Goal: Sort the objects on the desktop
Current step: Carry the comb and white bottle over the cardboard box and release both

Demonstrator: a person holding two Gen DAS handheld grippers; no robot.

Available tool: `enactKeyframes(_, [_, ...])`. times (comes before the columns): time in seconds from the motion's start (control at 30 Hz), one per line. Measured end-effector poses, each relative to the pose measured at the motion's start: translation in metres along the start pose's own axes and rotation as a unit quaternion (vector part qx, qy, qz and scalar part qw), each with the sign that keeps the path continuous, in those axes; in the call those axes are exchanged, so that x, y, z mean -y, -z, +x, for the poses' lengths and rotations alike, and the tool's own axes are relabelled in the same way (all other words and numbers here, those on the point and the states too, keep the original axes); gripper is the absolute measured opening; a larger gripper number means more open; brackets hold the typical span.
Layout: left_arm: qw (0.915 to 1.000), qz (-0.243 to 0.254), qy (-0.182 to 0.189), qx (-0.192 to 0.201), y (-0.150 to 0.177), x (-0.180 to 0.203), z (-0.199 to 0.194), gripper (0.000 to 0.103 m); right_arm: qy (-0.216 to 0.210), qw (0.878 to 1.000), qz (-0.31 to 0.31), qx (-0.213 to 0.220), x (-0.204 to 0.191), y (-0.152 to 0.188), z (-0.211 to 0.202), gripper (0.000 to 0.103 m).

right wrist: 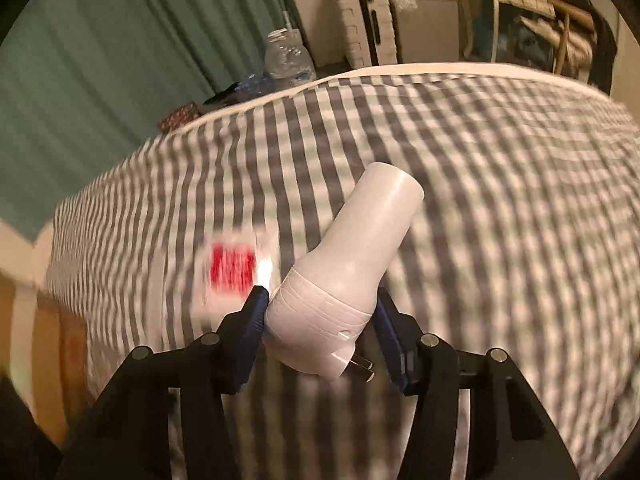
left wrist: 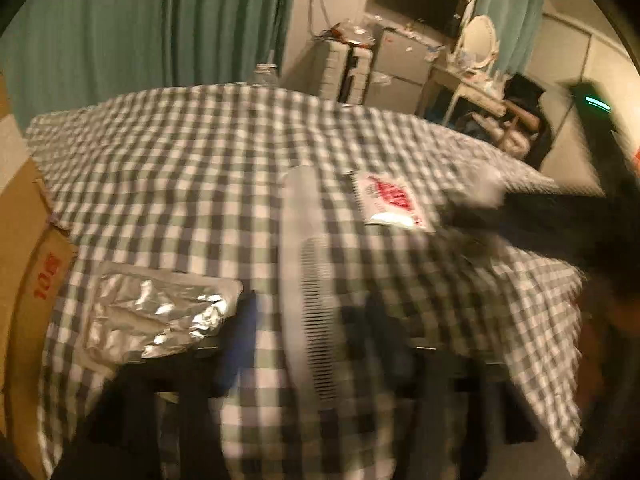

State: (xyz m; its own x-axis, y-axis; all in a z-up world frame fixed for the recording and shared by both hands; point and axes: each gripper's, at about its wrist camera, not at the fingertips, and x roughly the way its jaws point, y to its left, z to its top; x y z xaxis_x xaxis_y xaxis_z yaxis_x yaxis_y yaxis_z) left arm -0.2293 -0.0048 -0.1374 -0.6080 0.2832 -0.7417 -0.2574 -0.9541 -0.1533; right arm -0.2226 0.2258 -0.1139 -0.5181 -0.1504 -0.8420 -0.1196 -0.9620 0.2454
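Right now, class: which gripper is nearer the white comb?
Left. The left gripper straddles the white comb; the right gripper, shut on a white plug-in device, is further right.

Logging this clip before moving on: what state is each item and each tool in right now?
Right tool: shut on the white plug-in device, lifted above the cloth.
White plug-in device: gripped, tilted, prongs toward the camera.
Left tool: open, straddling the comb.
White comb: flat on the checked cloth.
Foil blister pack: flat, crumpled.
Red-printed sachet: flat, untouched.

Grey-and-white checked tablecloth (left wrist: 200,168), white comb (left wrist: 304,280), silver foil pack (left wrist: 160,312), teal curtain (left wrist: 140,20)
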Motion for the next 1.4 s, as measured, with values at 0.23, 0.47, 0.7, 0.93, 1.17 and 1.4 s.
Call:
enactKeyframes(0.23, [0.9990, 0.030, 0.013, -0.030, 0.002, 0.011, 0.007, 0.026, -0.045, 0.998, 0.038, -0.024, 0.038, 0.103, -0.040, 0.053])
enactKeyframes(0.47, [0.9967, -0.002, 0.030, -0.076, 0.032, 0.011, -0.028, 0.026, -0.051, 0.998, 0.028, -0.024, 0.036, 0.125, -0.076, 0.053])
enactKeyframes(0.7, [0.9962, -0.013, 0.030, -0.081, 0.066, 0.016, -0.075, 0.026, -0.058, 0.998, 0.010, -0.014, 0.019, 0.145, -0.111, 0.053])
enactKeyframes(0.93, [0.9972, -0.023, 0.051, -0.049, 0.068, 0.014, -0.132, 0.026, -0.061, 0.998, -0.021, 0.002, -0.016, 0.163, -0.142, 0.053])
enactKeyframes(1.17, [0.9979, -0.026, 0.058, 0.010, 0.037, -0.012, -0.196, 0.026, -0.073, 0.995, -0.060, 0.030, -0.062, 0.162, -0.177, 0.053])
enactKeyframes(1.4, [0.9961, -0.040, 0.027, 0.075, -0.004, -0.078, -0.263, 0.026, -0.106, 0.984, -0.125, 0.065, -0.149, 0.140, -0.215, 0.053])
